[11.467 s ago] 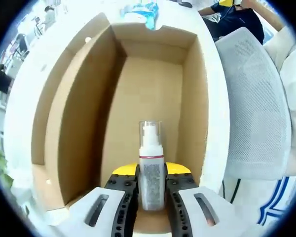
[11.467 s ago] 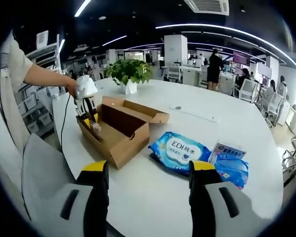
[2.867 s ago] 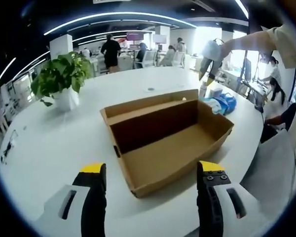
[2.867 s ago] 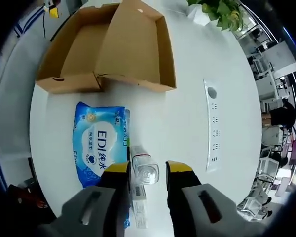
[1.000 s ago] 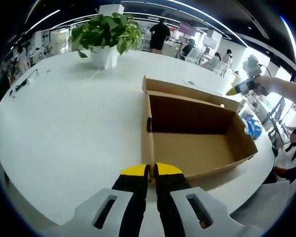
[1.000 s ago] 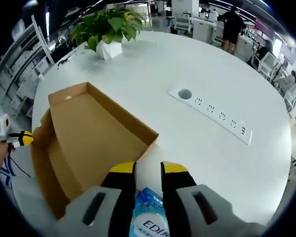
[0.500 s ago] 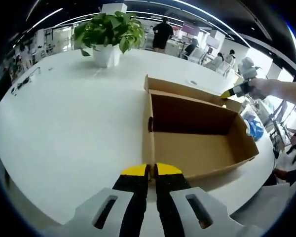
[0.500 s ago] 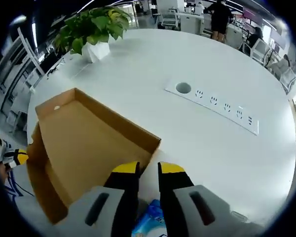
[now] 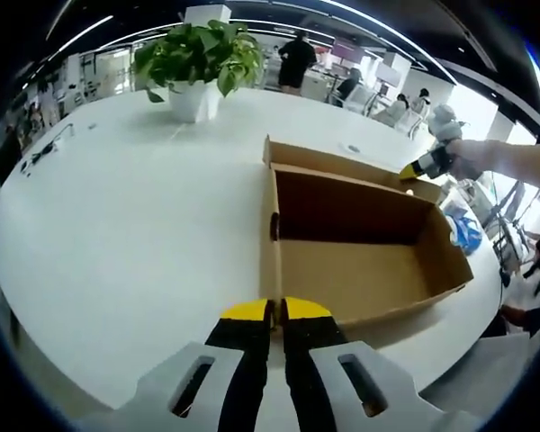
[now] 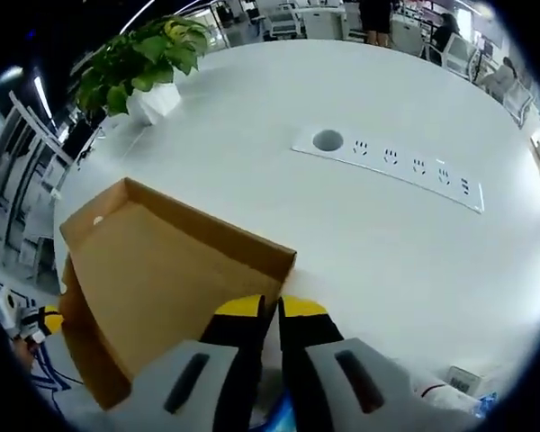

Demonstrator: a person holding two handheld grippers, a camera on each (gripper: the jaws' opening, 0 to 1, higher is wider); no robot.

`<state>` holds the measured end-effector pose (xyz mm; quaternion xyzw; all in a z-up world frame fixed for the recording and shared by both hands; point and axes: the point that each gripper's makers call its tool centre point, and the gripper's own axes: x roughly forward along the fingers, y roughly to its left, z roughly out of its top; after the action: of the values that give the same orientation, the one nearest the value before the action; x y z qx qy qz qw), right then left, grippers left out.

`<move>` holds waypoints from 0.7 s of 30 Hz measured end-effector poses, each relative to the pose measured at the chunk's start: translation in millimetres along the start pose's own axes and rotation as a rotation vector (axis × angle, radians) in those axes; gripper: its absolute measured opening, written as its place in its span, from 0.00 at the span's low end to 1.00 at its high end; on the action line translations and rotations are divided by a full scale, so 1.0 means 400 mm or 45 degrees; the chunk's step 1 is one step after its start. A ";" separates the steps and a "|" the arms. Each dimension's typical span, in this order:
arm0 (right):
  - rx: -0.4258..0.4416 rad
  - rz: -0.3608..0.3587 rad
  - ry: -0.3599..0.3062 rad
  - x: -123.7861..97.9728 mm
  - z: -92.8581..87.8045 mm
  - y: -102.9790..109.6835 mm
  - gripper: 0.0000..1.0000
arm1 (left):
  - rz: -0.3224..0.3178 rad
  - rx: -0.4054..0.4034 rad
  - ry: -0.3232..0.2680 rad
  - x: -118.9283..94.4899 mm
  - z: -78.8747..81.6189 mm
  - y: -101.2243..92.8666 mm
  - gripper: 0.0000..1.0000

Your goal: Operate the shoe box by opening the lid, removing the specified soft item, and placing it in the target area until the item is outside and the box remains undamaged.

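Left gripper view: the left gripper (image 9: 273, 310) has its yellow-tipped jaws pressed together on the near corner of the open cardboard shoe box (image 9: 360, 261), pinching the thin wall where it meets them. The box stretches ahead and to the right of the jaws on the white round table (image 9: 117, 225), and what shows of its inside is bare brown cardboard. At its far right corner the right gripper (image 9: 414, 168), held by a person's hand (image 9: 468, 157), touches the edge of the box. Beyond that corner a blue packet (image 9: 463, 232) lies on the table. A potted plant (image 9: 198, 63) stands far ahead to the left.

Right gripper view: the right gripper (image 10: 270, 310) has its jaws nearly together, clamped on the corner edge of the box lid (image 10: 171, 261), which spreads ahead and to the left. Far below left, the left gripper's yellow tip (image 10: 47, 319) sits at the opposite end of the box. A power-socket strip (image 10: 387, 166) is set into the table (image 10: 414, 252) ahead to the right, and the plant (image 10: 144, 54) stands ahead to the left. A small white box (image 10: 459, 382) lies to the right of the jaws. The soft item cannot be made out for certain.
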<state>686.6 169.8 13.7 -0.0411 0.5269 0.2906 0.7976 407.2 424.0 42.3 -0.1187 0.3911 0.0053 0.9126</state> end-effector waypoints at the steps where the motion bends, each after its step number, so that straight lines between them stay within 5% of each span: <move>1: 0.008 -0.004 0.001 -0.003 0.001 0.000 0.03 | -0.001 -0.004 0.001 0.000 0.000 0.000 0.01; 21: -0.034 -0.007 -0.068 -0.063 0.024 0.014 0.01 | -0.019 -0.035 -0.021 -0.003 -0.001 -0.003 0.01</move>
<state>684.6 167.3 40.9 -0.0456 0.5014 0.2964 0.8116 406.3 423.0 43.2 -0.1342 0.3824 0.0051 0.9142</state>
